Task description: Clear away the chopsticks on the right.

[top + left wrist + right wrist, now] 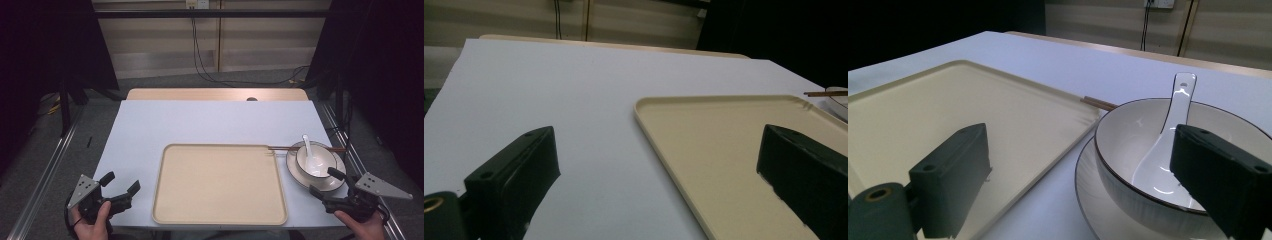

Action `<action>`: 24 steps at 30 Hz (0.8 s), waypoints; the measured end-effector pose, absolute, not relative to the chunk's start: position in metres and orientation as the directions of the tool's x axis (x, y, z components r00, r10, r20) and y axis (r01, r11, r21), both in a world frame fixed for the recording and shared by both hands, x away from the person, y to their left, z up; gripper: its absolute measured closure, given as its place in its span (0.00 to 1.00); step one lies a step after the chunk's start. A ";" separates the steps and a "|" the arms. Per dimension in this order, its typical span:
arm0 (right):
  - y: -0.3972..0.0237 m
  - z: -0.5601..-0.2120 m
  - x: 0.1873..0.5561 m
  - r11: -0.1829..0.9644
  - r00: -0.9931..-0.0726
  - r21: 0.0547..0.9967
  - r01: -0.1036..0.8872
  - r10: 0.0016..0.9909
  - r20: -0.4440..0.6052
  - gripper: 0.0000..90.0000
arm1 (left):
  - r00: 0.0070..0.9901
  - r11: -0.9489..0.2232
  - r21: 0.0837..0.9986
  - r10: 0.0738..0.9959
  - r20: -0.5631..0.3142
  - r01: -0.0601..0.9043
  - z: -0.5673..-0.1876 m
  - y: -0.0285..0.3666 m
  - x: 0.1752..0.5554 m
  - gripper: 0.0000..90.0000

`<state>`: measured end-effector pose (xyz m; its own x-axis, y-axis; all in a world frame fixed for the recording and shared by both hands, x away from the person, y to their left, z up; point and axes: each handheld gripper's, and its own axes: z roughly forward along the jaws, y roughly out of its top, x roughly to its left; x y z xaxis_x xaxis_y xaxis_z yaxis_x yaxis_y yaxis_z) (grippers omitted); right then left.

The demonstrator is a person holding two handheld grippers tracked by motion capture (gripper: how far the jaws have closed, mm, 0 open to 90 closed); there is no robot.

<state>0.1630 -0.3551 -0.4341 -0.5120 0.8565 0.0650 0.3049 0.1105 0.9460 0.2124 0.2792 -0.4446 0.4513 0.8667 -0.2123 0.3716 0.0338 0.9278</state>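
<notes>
Facing bowl [1168, 165], right gripper [1088, 185] near

A rectangular table [150, 125] with a pale white top and a light wooden far edge carried 1 large beige rectangular plastic tray [220, 185] near its front middle. Just right of the tray sat 1 white dark-rimmed ceramic plate [300, 177]; thin brown wooden chopsticks [282, 148] lay behind it.

My two black jaws stood wide apart over the white table [574, 90], the right one above the empty beige tray [724, 135].
</notes>
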 end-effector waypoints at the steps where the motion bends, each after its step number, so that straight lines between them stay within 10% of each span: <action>1: -0.355 -0.434 0.162 0.109 -0.513 0.946 0.304 0.856 0.066 0.09 | 0.451 0.035 0.928 0.867 -0.214 0.371 -0.445 0.280 0.212 0.04; 24: -0.375 -0.417 0.163 0.116 -0.571 0.946 0.304 0.816 0.084 0.14 | 0.437 0.034 0.921 0.873 -0.217 0.388 -0.446 0.282 0.213 0.04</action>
